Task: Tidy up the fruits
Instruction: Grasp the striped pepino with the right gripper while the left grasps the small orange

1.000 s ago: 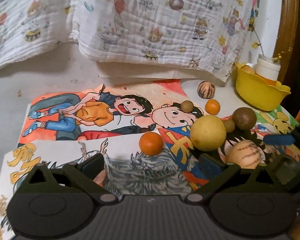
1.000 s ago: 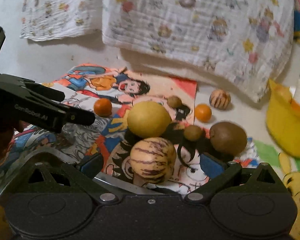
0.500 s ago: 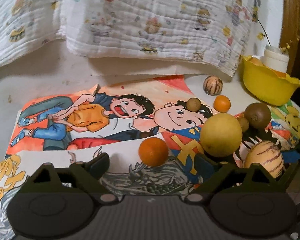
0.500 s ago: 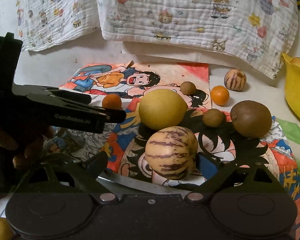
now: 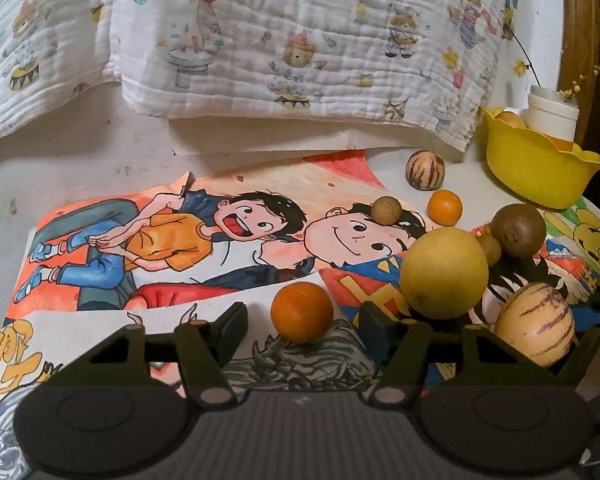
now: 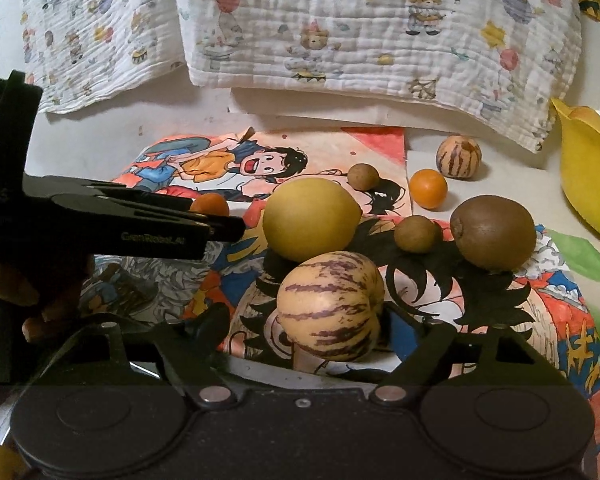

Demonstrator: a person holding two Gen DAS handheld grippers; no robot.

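The yellow bowl (image 5: 540, 176) sits at 2 o'clock in the left view, with at least 1 orange-yellow fruit (image 5: 510, 120) showing above its rim. A white jar (image 5: 552, 114) stands just behind it. The left gripper (image 5: 302, 326) is closing around an orange (image 5: 302, 312), pads not yet touching. The right gripper (image 6: 300, 320) is closing around a striped melon (image 6: 330, 304), its right pad just beside the melon, the left still apart. Other fruits lie loose on the posters (image 5: 140, 240).

A small orange (image 5: 301, 312) lies on the cartoon drawings; right of it a big yellow round fruit (image 5: 444, 272); nearer, a purple-striped pepino melon (image 6: 330, 305); a yellow bowl (image 5: 536, 168) at the far right.
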